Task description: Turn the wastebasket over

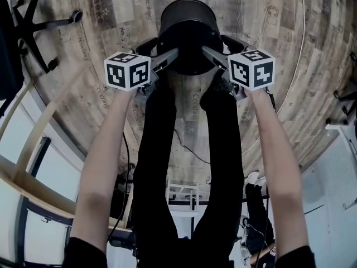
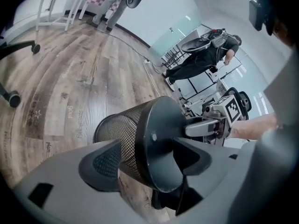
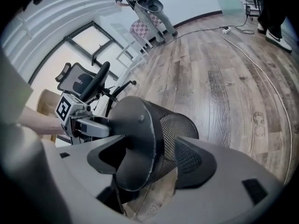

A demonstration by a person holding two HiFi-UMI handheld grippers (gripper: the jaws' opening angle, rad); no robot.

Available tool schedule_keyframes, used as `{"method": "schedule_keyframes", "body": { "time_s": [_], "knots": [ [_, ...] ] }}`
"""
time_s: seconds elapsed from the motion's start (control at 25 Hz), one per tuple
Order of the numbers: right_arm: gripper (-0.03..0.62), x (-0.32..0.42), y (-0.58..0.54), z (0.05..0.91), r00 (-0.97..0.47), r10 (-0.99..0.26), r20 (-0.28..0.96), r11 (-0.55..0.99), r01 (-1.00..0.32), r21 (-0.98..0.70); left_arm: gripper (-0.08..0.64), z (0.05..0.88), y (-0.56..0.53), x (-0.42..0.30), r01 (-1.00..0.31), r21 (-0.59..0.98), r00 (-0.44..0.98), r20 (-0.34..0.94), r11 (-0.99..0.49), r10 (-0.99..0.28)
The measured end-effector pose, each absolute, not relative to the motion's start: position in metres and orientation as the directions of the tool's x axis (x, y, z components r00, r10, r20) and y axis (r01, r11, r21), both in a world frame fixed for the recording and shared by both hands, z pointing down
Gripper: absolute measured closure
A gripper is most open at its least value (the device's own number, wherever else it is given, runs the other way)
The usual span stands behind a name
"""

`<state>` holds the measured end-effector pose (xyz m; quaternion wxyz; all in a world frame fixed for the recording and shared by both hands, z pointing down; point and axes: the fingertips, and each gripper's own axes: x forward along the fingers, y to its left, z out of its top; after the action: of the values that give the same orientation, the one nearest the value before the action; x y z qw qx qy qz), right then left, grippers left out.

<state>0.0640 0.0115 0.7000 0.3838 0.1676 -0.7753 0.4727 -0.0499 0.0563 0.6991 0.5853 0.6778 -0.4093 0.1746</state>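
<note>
Jaws of the left gripper (image 2: 152,162) stand wide and clamp the bottom edge of the wastebasket (image 2: 119,129): one pad on the black mesh wall, the other flat on the solid base disc. Right gripper (image 3: 149,160) does the same from the opposite side, wide jaws, one pad on mesh, one on the base.

Wastebasket hangs between the two grippers, off the wood floor (image 2: 79,78), tipped so the base faces the person and the open mouth points away and down. In the head view it sits at 12 o'clock, base toward the camera.

Each gripper view catches the other gripper across the base: right one at 3 o'clock in the left gripper view, left one at 9 o'clock in the right gripper view. Both point steeply down and inward, their fingers meeting the basket at its 8 and 4 o'clock edges in the head view. Marker cubes (image 1: 127,70) and (image 1: 252,67) sit level with each other, either side of the basket.

Bare forearms (image 1: 103,166) run in from 7 and 5 o'clock, nearly straight, closing toward the basket. Legs in black (image 1: 189,177) stand between them.

Farther out: office chair base (image 1: 33,32) at 10 o'clock in the head view, a cable (image 3: 261,73) across the floor at 2 o'clock in the right gripper view, another person in dark clothes (image 2: 205,59) at 2 o'clock in the left gripper view.
</note>
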Motion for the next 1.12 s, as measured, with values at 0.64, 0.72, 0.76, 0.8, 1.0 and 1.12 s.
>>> {"method": "schedule_keyframes", "body": {
  "time_s": [0.64,0.72,0.76,0.8,1.0,1.12],
  "knots": [
    [0.265,0.054,-0.062,0.694,-0.694,-0.072,0.717,0.605,-0.602,-0.521,0.202,0.695,-0.021,-0.062,-0.811,0.575,0.544,0.669,-0.111,-0.506],
    [0.265,0.052,-0.061,0.694,-0.698,-0.075,0.713,0.616,-0.594,-0.517,0.202,0.695,-0.019,-0.063,-0.811,0.575,0.54,0.668,-0.105,-0.512],
    [0.265,0.052,-0.059,0.694,-0.696,-0.071,0.714,0.624,-0.59,-0.513,0.202,0.695,-0.016,-0.063,-0.812,0.574,0.539,0.671,-0.104,-0.509],
    [0.265,0.053,-0.056,0.694,-0.693,-0.065,0.718,0.632,-0.586,-0.508,0.202,0.695,-0.013,-0.061,-0.814,0.572,0.54,0.676,-0.105,-0.502],
    [0.265,0.059,-0.036,0.692,-0.675,-0.015,0.738,0.639,-0.574,-0.512,0.202,0.695,0.008,-0.054,-0.814,0.571,0.55,0.697,-0.107,-0.459],
    [0.264,0.061,-0.026,0.689,-0.694,0.02,0.72,0.603,-0.566,-0.562,0.194,0.69,0.016,-0.047,-0.777,0.623,0.583,0.665,-0.083,-0.466]
  ]
}}
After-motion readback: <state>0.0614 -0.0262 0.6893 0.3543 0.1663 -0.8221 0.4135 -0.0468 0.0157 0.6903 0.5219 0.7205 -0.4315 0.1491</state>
